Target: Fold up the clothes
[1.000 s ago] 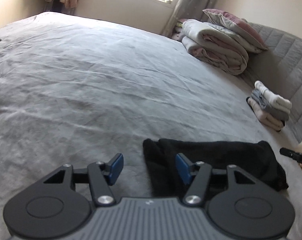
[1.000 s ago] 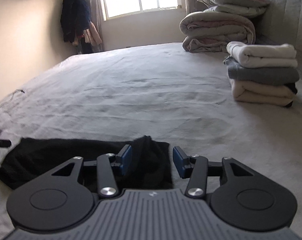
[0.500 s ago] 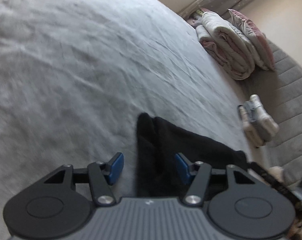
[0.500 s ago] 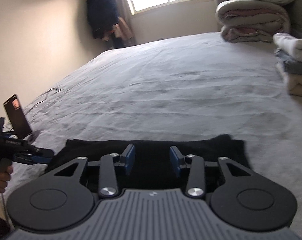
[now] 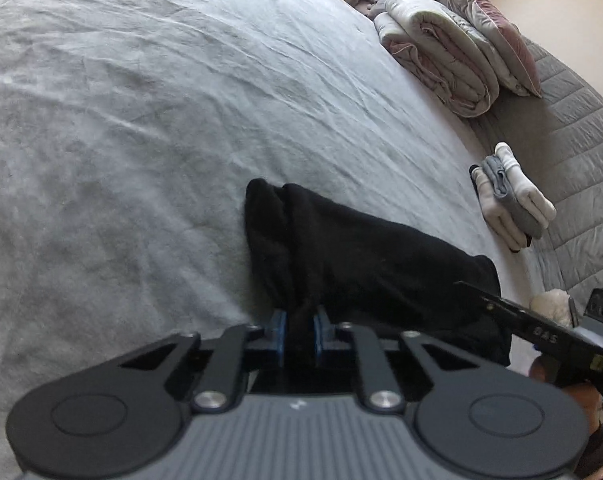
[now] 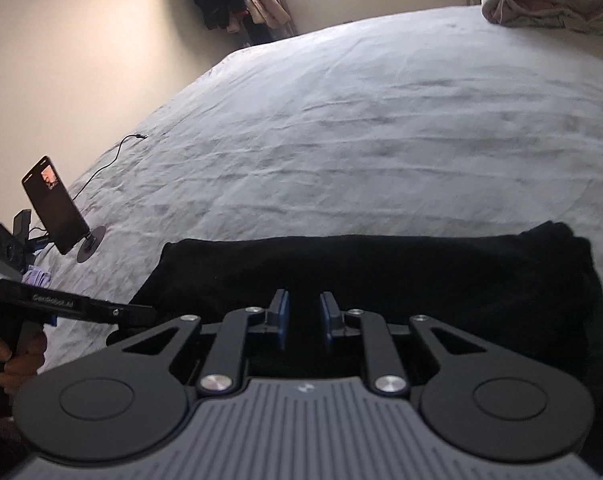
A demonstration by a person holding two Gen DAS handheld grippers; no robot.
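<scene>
**Both tongs closing on the black garment**

The left tongs (image 5: 299, 330) have just been closing and now pinch a bunched edge of the black garment (image 5: 365, 256), which lies on the bed (image 5: 141, 120) stretching ahead and to their right. The right tongs (image 6: 304, 316) have just been closing too; dark cloth sits between the pads, but whether they press it I cannot tell. Before lifting, I would confirm both grips catch every layer, then raise the two ends evenly. "GeoRobot.AI" seems printed on the left tool's side; "DAS" on the right's.
</scene>
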